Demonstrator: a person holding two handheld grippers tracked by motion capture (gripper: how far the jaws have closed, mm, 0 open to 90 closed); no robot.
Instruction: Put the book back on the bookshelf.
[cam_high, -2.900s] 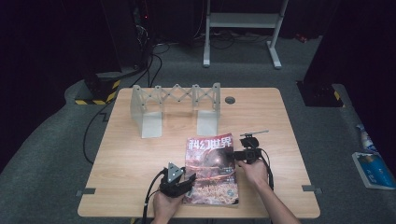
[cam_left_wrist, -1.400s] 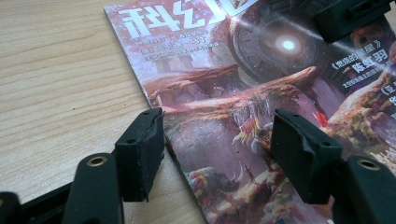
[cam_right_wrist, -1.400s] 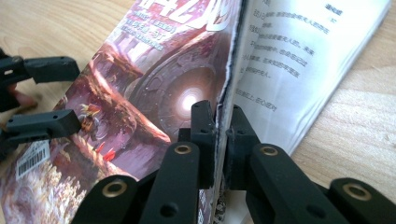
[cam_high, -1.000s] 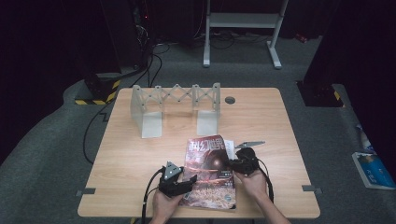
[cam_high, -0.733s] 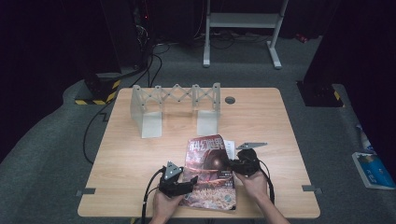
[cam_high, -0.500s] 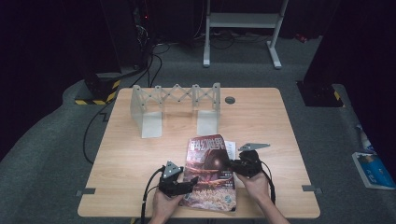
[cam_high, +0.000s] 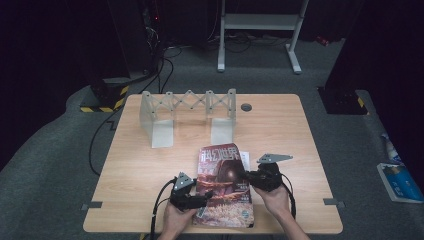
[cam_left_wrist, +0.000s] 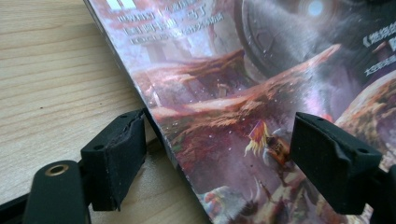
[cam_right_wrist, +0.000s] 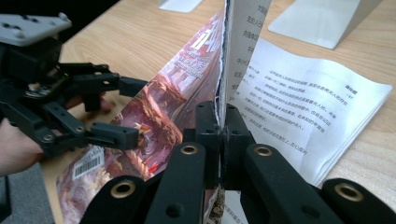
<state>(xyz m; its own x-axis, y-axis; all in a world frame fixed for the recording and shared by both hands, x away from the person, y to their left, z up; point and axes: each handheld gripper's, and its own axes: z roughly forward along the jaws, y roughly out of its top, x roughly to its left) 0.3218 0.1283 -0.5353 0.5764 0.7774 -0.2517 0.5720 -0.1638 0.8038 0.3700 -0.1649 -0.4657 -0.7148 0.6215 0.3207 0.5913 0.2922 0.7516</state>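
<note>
A magazine (cam_high: 222, 187) with a reddish sci-fi cover lies near the table's front edge. My right gripper (cam_high: 248, 176) is shut on the cover's right edge (cam_right_wrist: 219, 84) and holds it raised off the white printed page (cam_right_wrist: 303, 102) beneath. My left gripper (cam_high: 200, 199) is open at the magazine's lower left. In the left gripper view the left gripper (cam_left_wrist: 219, 149) straddles the spine edge of the magazine (cam_left_wrist: 224, 93), one jaw over the bare wood, the other over the cover. The right gripper view shows the left gripper (cam_right_wrist: 121, 112) spread above the cover (cam_right_wrist: 177, 93).
A grey expanding file rack (cam_high: 190, 107) stands at the back of the wooden table (cam_high: 130, 165), its two end plates resting on the wood. A small round grommet (cam_high: 246, 106) sits behind it. Cables trail from both grippers off the front edge.
The right gripper has closed on the cover's right edge and drawn it up and to the left, baring the white page. The left gripper has stayed at the lower left.
</note>
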